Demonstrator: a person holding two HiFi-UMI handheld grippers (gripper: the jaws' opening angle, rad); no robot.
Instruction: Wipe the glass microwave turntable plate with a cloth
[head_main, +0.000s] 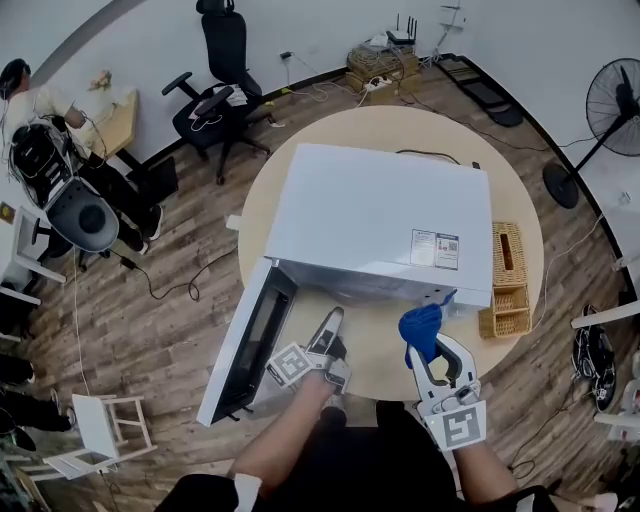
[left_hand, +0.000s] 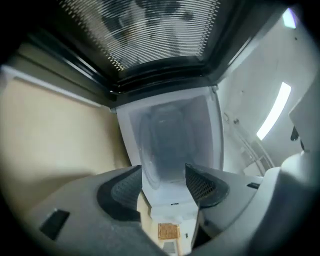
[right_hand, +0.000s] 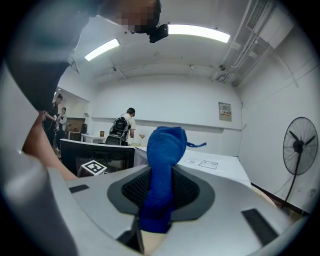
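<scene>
Left hand-held gripper (left_hand: 167, 184) is held open and empty, with the glass turntable plate (left_hand: 169, 142) seen at 12 o'clock inside the microwave (head_main: 380, 220); the blue cloth (right_hand: 165, 150) is clamped by the right hand-held gripper (right_hand: 161, 192), judged farther off.

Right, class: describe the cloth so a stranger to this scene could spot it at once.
Find the round tan table with the white microwave, its door open. Near the microwave's front right corner, the right gripper clamps the cloth in its jaws. It is the only bright blue thing among white, grey and tan.
</scene>
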